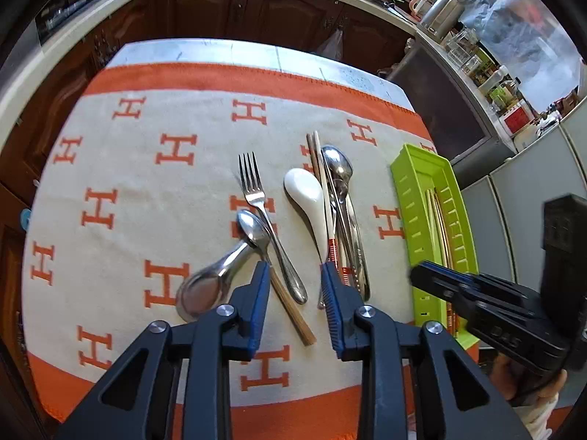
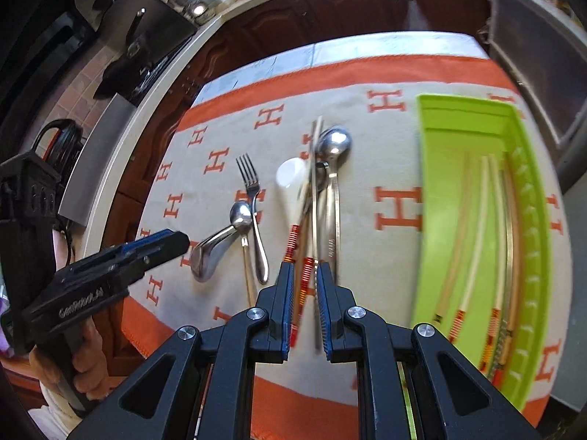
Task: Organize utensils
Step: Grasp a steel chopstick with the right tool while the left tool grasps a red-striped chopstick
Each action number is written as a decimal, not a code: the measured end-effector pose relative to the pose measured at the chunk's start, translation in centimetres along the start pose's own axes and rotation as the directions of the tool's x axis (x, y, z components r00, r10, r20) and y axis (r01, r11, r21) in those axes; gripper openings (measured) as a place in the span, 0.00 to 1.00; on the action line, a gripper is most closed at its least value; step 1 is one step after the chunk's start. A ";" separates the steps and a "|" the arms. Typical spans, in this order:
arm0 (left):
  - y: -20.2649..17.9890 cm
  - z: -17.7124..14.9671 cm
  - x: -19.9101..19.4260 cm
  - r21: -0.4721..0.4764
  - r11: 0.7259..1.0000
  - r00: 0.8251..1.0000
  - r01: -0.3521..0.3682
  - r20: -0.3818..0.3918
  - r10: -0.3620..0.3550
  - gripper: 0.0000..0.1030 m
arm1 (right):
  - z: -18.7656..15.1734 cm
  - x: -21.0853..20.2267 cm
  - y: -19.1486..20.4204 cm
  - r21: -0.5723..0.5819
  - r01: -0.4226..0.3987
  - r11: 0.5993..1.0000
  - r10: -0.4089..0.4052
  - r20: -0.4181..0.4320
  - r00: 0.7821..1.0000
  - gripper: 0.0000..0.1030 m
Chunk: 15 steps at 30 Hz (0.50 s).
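Observation:
Loose utensils lie on the cloth: a fork (image 1: 253, 190) (image 2: 249, 179), a wooden-handled small spoon (image 1: 253, 225), a short steel soup spoon (image 1: 209, 286) (image 2: 211, 253), a white ceramic spoon (image 1: 306, 190) (image 2: 291, 172), steel spoons (image 1: 337, 163) (image 2: 334, 141) and red-banded chopsticks (image 1: 319, 176) (image 2: 293, 234). The green tray (image 1: 407, 190) (image 2: 425, 183) holds several chopsticks (image 2: 477, 227). My left gripper (image 1: 295, 271) (image 2: 181, 238) hovers open above the fork and wooden handles, holding nothing. My right gripper (image 2: 304, 269) (image 1: 416, 275) is shut to a slit and empty, above the near ends of the loose chopsticks.
An orange and cream cloth (image 1: 176, 183) with H marks covers the table. Dark wood cabinets (image 1: 205, 7) and a pale counter run behind it. A steel cabinet (image 1: 444, 102) and jars stand at the right. A hand (image 2: 88, 359) grips the left tool.

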State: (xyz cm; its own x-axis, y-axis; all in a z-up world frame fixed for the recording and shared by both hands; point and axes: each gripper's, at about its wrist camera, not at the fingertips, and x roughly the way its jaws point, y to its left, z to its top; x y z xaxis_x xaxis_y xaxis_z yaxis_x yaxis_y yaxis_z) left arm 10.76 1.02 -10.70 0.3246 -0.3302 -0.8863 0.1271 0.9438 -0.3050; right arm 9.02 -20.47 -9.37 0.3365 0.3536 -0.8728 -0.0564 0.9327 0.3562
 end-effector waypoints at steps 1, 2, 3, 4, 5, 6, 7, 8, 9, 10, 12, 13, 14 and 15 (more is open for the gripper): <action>0.2 0.0 0.2 -0.007 1.000 1.000 0.010 -0.008 -0.010 0.24 | 0.5 1.0 0.2 -0.001 -0.002 1.000 0.002 -0.021 1.000 0.13; 0.5 0.0 0.5 -0.018 1.000 1.000 0.020 -0.016 -0.021 0.23 | 1.0 2.1 0.3 -0.001 -0.006 1.000 0.006 -0.038 0.999 0.13; 0.8 0.0 0.8 -0.028 0.999 0.999 0.029 -0.023 -0.030 0.23 | 1.4 3.1 0.3 0.003 -0.008 1.000 0.008 -0.058 0.998 0.13; 1.0 -0.1 1.0 -0.035 0.999 0.999 0.034 -0.028 -0.035 0.23 | 1.6 3.9 0.2 0.006 -0.005 1.000 0.005 -0.070 0.998 0.13; 1.2 -0.1 1.2 -0.041 0.998 0.999 0.036 -0.031 -0.038 0.23 | 2.0 4.8 0.0 0.008 0.000 1.000 0.000 -0.082 0.997 0.13; 1.5 -0.1 1.4 -0.049 0.998 0.999 0.039 -0.036 -0.041 0.23 | 2.4 5.6 -0.1 0.010 0.008 1.000 -0.007 -0.092 0.996 0.13; 1.7 0.0 1.6 -0.054 0.998 0.998 0.041 -0.039 -0.043 0.23 | 2.8 6.5 -0.3 0.018 0.018 1.000 -0.016 -0.103 0.995 0.13; 1.9 0.0 1.9 -0.061 0.997 0.998 0.043 -0.044 -0.046 0.23 | 3.0 7.0 -0.7 0.023 0.019 1.000 -0.016 -0.110 0.994 0.13; 2.1 0.0 2.0 -0.066 0.997 0.998 0.043 -0.047 -0.046 0.23 | 3.4 7.6 -0.9 0.033 0.021 0.999 -0.017 -0.118 0.993 0.12; 2.3 0.1 2.2 -0.070 0.997 0.998 0.043 -0.050 -0.047 0.23 | 3.7 8.1 -1.2 0.040 0.025 0.999 -0.020 -0.123 0.992 0.12; 2.6 0.1 2.6 -0.079 0.996 0.997 0.044 -0.056 -0.048 0.23 | 4.2 8.9 -1.4 0.043 0.039 0.998 -0.033 -0.128 0.991 0.12; 2.7 0.1 2.8 -0.081 0.996 0.997 0.044 -0.061 -0.049 0.23 | 4.5 9.3 -1.6 0.043 0.047 0.998 -0.041 -0.132 0.990 0.12; 2.9 0.2 2.9 -0.081 0.996 0.997 0.044 -0.065 -0.049 0.23 | 4.8 9.8 -1.7 0.045 0.052 0.998 -0.045 -0.135 0.990 0.12; 2.9 0.2 3.1 -0.082 0.996 0.996 0.045 -0.070 -0.050 0.23 | 5.0 10.1 -1.6 0.045 0.057 0.997 -0.050 -0.138 0.989 0.12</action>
State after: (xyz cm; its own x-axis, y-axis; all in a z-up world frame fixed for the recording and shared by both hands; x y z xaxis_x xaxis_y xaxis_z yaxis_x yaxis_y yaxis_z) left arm 12.35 2.73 -14.30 0.2515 -0.3755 -0.8920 0.0643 0.9261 -0.3717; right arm 17.23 -18.78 -17.11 0.2058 0.3131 -0.9272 0.0053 0.9471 0.3210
